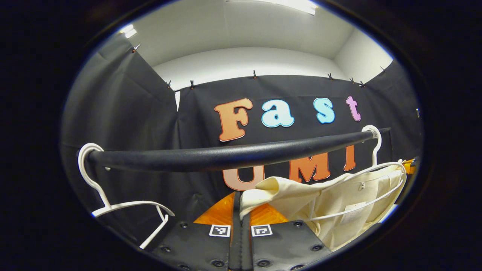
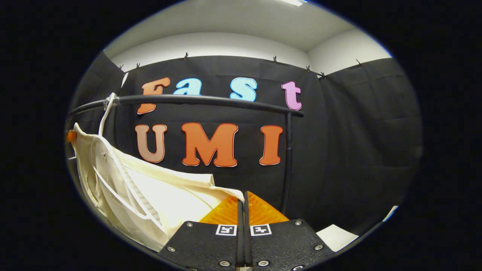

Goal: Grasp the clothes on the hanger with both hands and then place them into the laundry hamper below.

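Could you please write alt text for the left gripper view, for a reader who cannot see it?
The left claw is shut on a cream garment on a white hanger on a black rail. An empty white hanger hangs at the rail's other end.

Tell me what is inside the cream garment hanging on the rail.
A white hanger runs inside the cream garment, hooked on the black rail. A label is sewn inside the neck. Both grippers, left and right, pinch its edges. The hanger's lower parts are covered by cloth.
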Tool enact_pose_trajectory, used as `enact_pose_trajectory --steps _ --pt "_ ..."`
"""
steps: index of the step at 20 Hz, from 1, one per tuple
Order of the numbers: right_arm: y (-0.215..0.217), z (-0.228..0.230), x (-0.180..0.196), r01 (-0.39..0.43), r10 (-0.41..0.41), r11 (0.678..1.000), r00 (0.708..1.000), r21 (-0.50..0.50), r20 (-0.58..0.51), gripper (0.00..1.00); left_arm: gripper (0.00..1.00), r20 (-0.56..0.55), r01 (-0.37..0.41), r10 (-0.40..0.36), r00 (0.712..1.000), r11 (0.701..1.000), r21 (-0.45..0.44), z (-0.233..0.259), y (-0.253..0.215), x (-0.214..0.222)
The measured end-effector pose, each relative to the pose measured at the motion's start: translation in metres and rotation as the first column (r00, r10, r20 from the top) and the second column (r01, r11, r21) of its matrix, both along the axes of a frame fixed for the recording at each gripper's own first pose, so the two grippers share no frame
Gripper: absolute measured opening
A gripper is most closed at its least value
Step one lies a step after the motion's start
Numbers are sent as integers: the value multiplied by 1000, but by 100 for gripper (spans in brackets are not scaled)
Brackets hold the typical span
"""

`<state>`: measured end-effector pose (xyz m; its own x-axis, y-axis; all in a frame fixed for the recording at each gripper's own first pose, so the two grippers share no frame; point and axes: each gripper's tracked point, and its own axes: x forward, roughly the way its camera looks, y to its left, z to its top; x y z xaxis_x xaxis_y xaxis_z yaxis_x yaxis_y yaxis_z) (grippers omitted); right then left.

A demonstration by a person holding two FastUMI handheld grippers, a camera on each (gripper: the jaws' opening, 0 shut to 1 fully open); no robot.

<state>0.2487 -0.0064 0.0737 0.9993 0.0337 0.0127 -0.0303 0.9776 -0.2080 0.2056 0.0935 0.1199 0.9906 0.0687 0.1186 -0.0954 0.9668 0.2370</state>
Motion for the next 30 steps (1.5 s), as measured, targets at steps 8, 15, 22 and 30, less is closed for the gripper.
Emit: enact_pose_trajectory --steps 8,15,22,30 --pt "9 27 -28 -67 69 997 997 -45 37 0 6 -43 -10 7 999 998 -68 -21 13 1" --pt "11 -54 -47 -100 114 985 989 143 -98 0 6 -82 -47 42 996 997 -54 -47 25 -21" --pt "24 -114 -73 -72 114 972 978 225 -177 0 6 -154 -98 89 984 994 -54 -85 42 -33" --pt "38 -150 -94 -31 103 957 966 289 -236 0 7 -191 -83 67 979 994 -78 -113 36 -52"
